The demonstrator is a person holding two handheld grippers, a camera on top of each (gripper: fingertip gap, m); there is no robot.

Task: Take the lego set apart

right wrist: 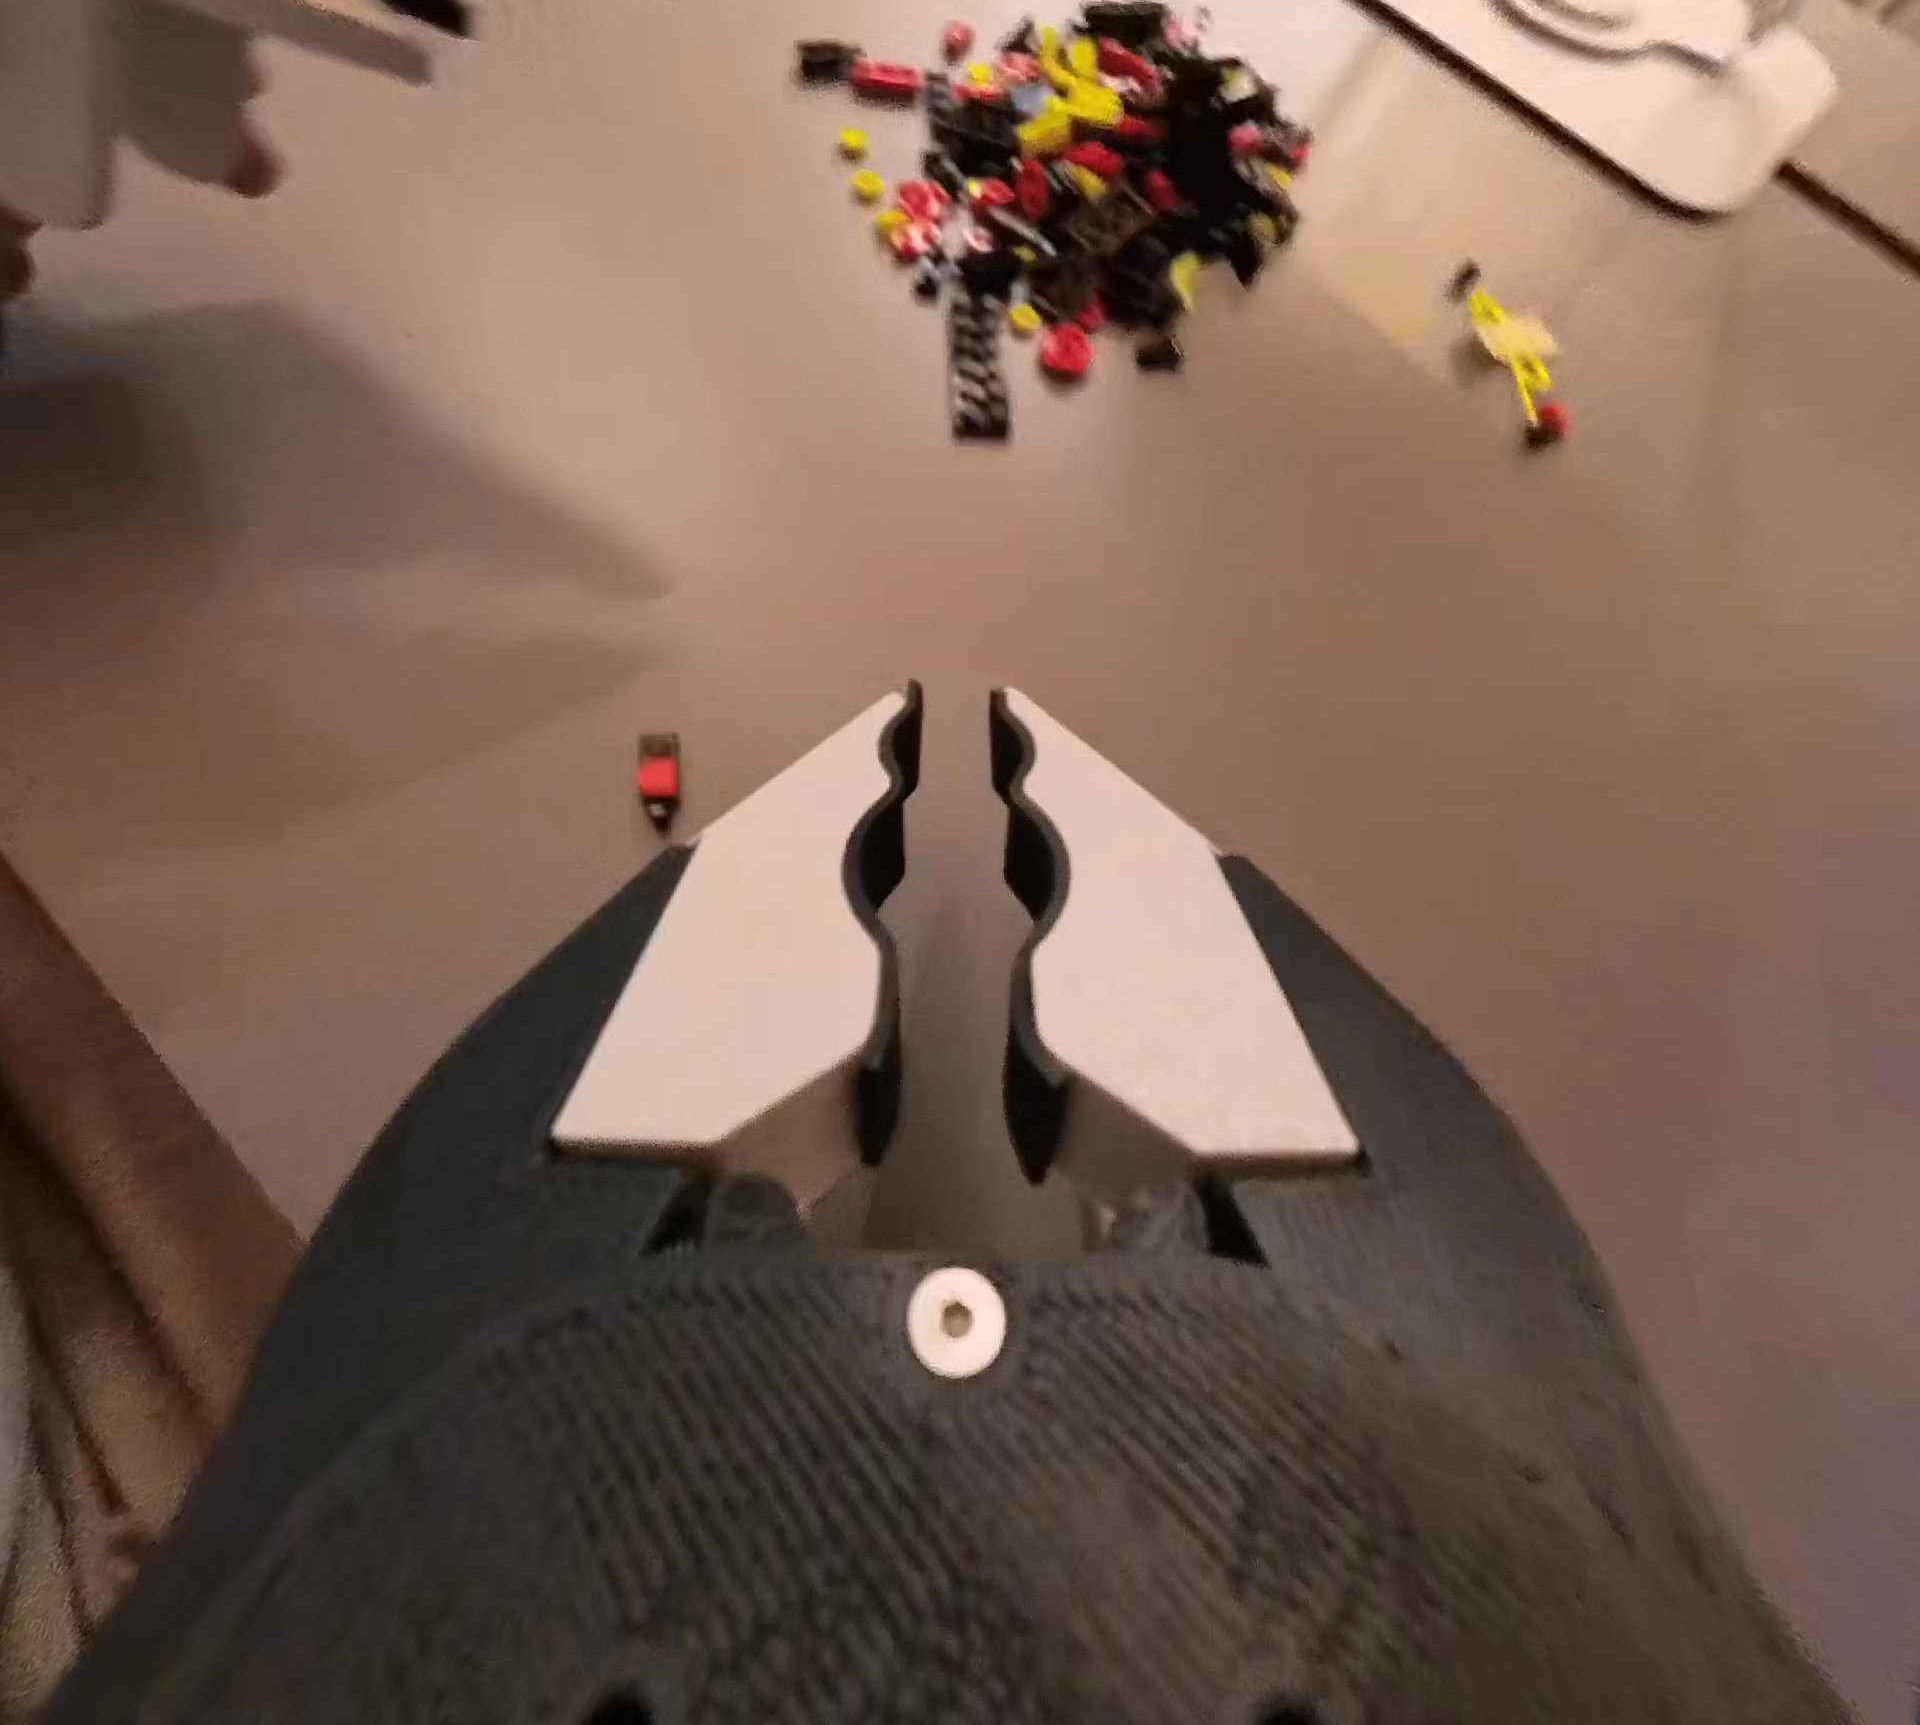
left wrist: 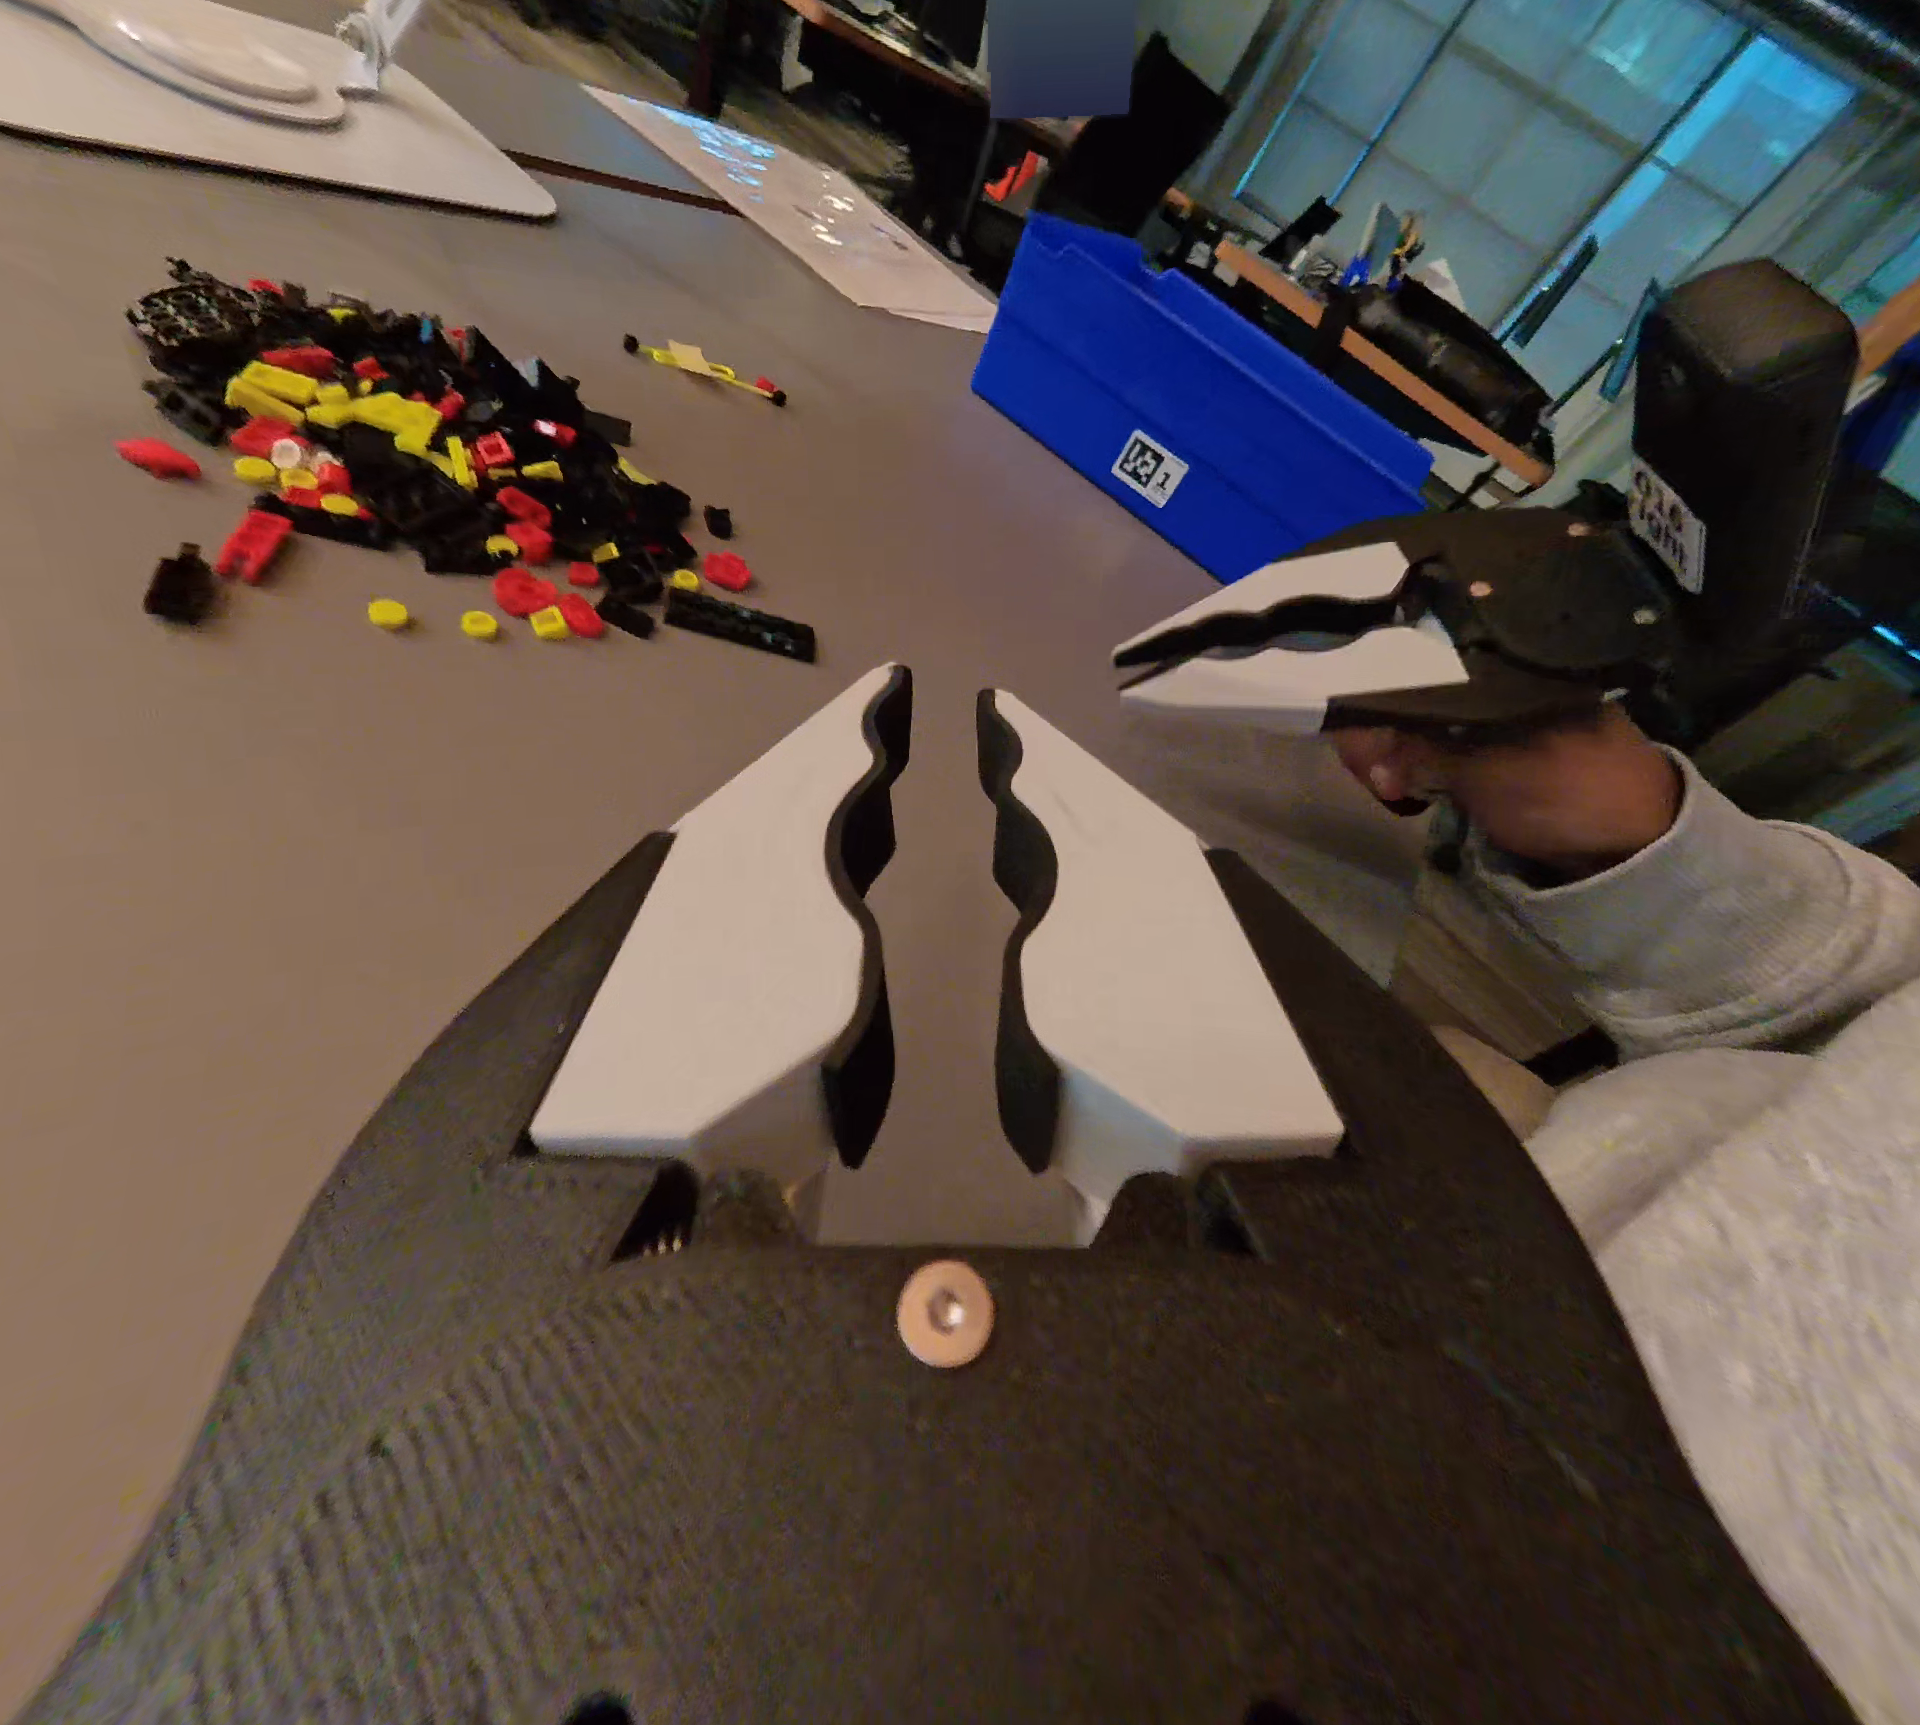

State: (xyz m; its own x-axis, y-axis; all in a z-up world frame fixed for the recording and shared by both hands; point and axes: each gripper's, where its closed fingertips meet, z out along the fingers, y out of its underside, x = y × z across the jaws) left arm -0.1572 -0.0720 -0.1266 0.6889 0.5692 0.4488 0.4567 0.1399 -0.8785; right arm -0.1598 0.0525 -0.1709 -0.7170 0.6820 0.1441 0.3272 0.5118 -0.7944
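A pile of loose black, red and yellow lego pieces (left wrist: 416, 460) lies on the grey table; it also shows in the right wrist view (right wrist: 1091, 189). A thin yellow axle assembly (left wrist: 707, 371) lies apart beside the pile, and the right wrist view shows it too (right wrist: 1512, 350). A small red and black piece (right wrist: 657, 776) lies alone just left of my right gripper (right wrist: 954, 699). My left gripper (left wrist: 943, 688) hovers over bare table, short of the pile. Both grippers are slightly open and empty. The right gripper (left wrist: 1122, 673) shows at the right of the left wrist view.
A white lamp base (left wrist: 260, 106) stands behind the pile and also shows in the right wrist view (right wrist: 1558, 13). A blue bin (left wrist: 1195, 408) sits at the table's far right edge. A sheet of paper (left wrist: 810, 210) lies beyond. A grey sleeve (left wrist: 1662, 927) holds the right gripper.
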